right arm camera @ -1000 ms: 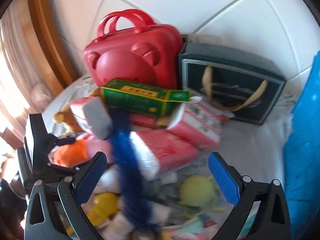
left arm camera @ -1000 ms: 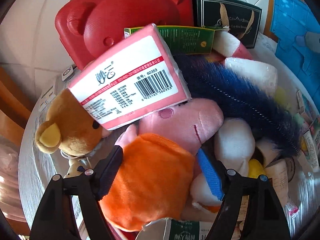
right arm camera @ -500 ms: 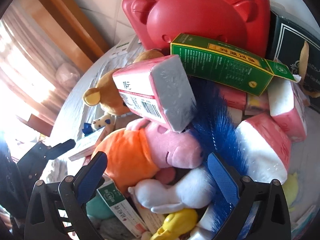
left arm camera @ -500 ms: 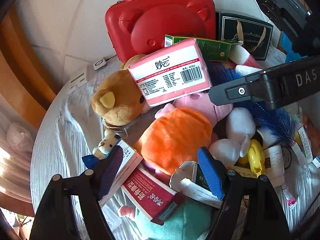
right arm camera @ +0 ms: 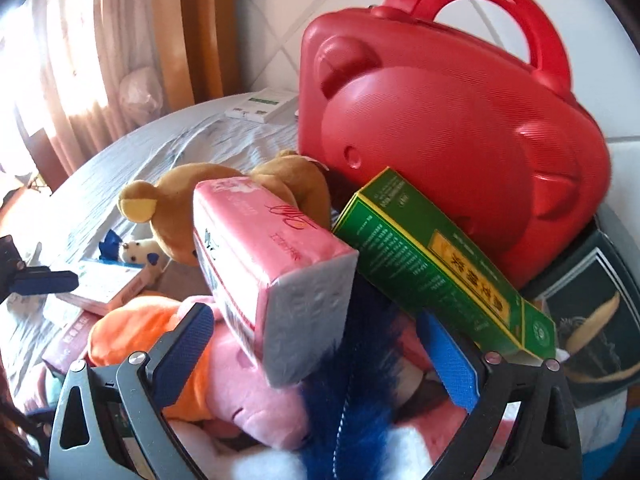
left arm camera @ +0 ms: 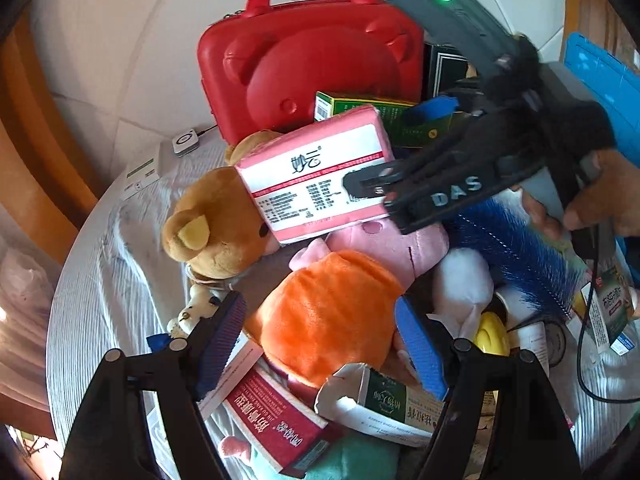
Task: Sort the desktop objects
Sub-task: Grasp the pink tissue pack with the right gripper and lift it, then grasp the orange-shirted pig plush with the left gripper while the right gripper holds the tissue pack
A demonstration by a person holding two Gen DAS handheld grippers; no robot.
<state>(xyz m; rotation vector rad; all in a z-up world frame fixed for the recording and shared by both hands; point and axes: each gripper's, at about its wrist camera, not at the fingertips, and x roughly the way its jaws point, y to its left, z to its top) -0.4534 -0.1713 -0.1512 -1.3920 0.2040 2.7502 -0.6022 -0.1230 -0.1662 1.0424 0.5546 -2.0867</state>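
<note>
Closest to us, both claws were wide open and gripping nothing: the left claw (left arm camera: 320,344) hung over the fuzzy orange-and-pink pig plush (left arm camera: 320,316), the right claw (right arm camera: 316,356) straddled the squishy plastic-wrapped pink tissue pack (right arm camera: 264,276). That pack sat tilted atop the pile on the worktop, so we figured a sloppy pinch could slide it off or knock the glossy green carton (right arm camera: 436,264) leaning just behind. Farthest back stood the hard, ribbed red bear-shaped case (right arm camera: 444,132).

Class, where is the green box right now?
In the right wrist view, the green box lies tilted against the red bear-shaped case, right of the pink tissue pack.
</note>
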